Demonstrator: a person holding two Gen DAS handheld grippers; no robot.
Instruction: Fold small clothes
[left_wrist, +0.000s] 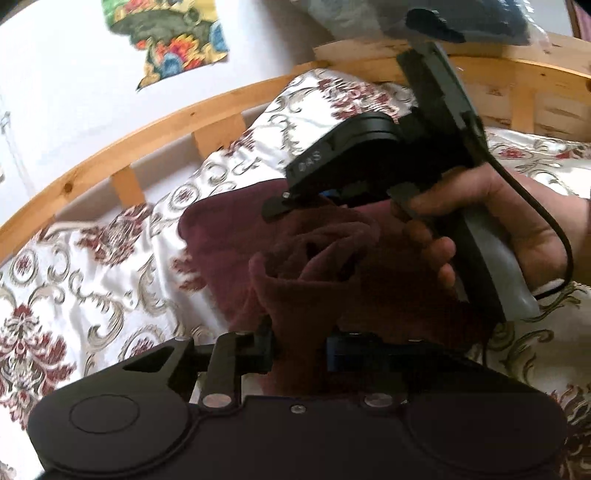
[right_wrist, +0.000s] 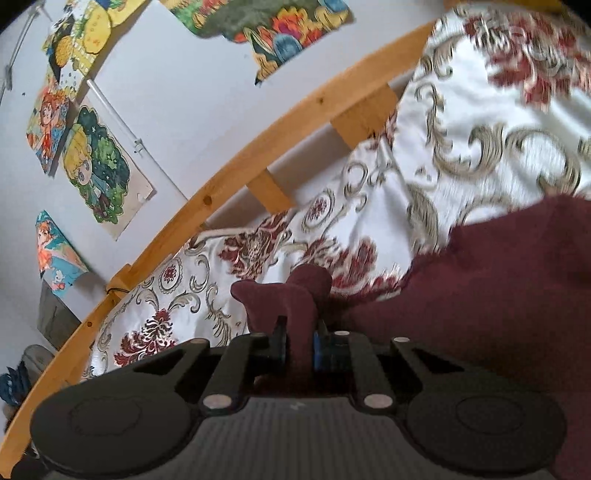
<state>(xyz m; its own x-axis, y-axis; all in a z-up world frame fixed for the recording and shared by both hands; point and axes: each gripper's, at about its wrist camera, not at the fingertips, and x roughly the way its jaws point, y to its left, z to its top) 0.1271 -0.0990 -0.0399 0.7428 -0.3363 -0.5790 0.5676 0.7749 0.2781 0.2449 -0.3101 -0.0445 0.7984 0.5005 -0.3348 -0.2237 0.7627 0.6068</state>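
While both hand-held grippers pinch the same maroon garment (left_wrist: 236, 236), the risks sit in the cloth between them. The left hand-held gripper (left_wrist: 299, 354) has its jaws drawn narrow on a bunched edge of the garment near its lower hem; the right hand-held gripper (right_wrist: 299, 347) is clamped tight on a thin twisted tab of the same cloth, which sticks up past the pads. The garment lies crumpled on the bed (left_wrist: 74, 280), part raised off the patterned cover, close to the wooden rail (left_wrist: 155, 136).

Judged risks:
- The right grip holds only a narrow twist. A pull may let it slip out, and the fold collapses.
- The left pinch looks to take several layers at once. A lift may drag hidden layers and give a crooked fold.
- The two grip points are near each other, so the cloth between them hangs slack. If the grippers part unevenly, the edge skews.
- The slick cover may ruck up under the garment.
- The cable (left_wrist: 554, 236) trailing from the right unit could snag the cloth.

Count:
- garments: one, maroon
- hand-held grippers: two
- hands in view: one, the right hand (left_wrist: 491, 221), seen from the left wrist
- beds: one
- wall pictures: five, seen from the right wrist, e.g. (right_wrist: 99, 173)
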